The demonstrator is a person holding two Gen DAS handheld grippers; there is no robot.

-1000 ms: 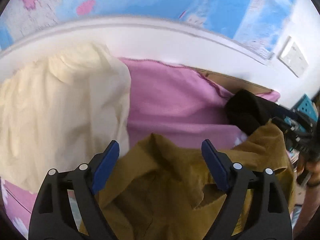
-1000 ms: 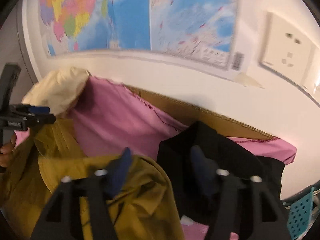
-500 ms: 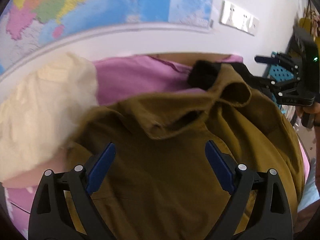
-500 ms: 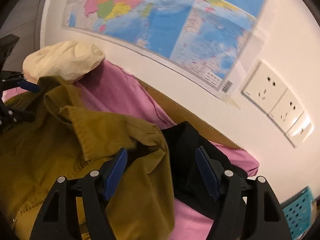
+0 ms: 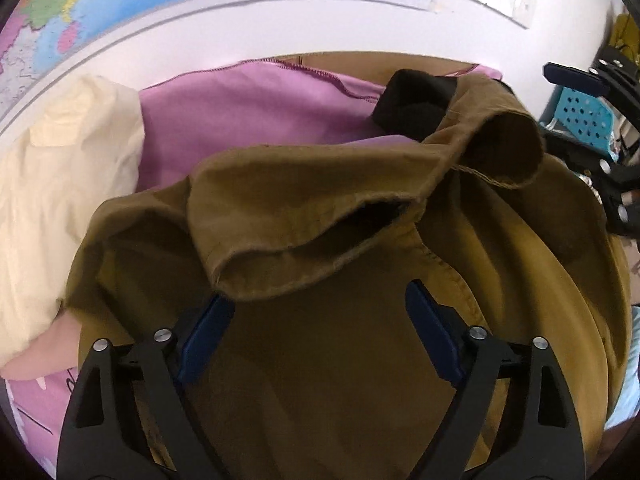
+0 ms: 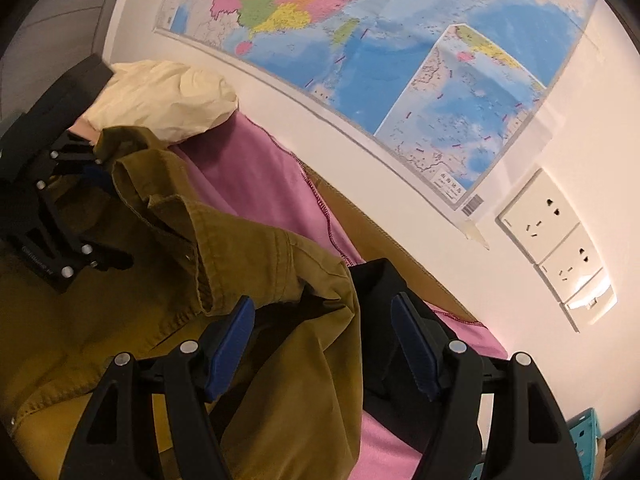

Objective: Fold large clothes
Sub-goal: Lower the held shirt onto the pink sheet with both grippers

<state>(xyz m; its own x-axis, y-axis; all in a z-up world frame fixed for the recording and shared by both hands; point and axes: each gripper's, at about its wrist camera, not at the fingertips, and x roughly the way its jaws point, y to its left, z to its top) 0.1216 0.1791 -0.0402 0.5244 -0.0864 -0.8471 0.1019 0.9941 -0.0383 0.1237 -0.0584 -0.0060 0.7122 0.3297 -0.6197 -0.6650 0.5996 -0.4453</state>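
Note:
An olive-brown shirt point(image 5: 320, 360) lies rumpled on a pink sheet point(image 5: 248, 120), its collar point(image 5: 304, 224) turned up. My left gripper point(image 5: 316, 332) is open just above the shirt body, below the collar. My right gripper point(image 6: 324, 340) is open over the shirt's right edge point(image 6: 304, 380), with a black garment point(image 6: 380, 280) behind its right finger. The left gripper also shows in the right wrist view point(image 6: 60, 216) at the shirt's far side, and the right gripper shows at the right edge of the left wrist view point(image 5: 600, 128).
A cream garment point(image 5: 60, 184) is piled at the left on the pink sheet, also in the right wrist view point(image 6: 160, 96). A white wall with a map point(image 6: 360, 40) and sockets point(image 6: 552, 232) stands behind. A teal basket point(image 5: 580, 116) is at the right.
Both grippers moved nearer the shirt and turned. The shirt now spreads wider under the left gripper, with its collar close to the fingers. Both grippers stayed open.

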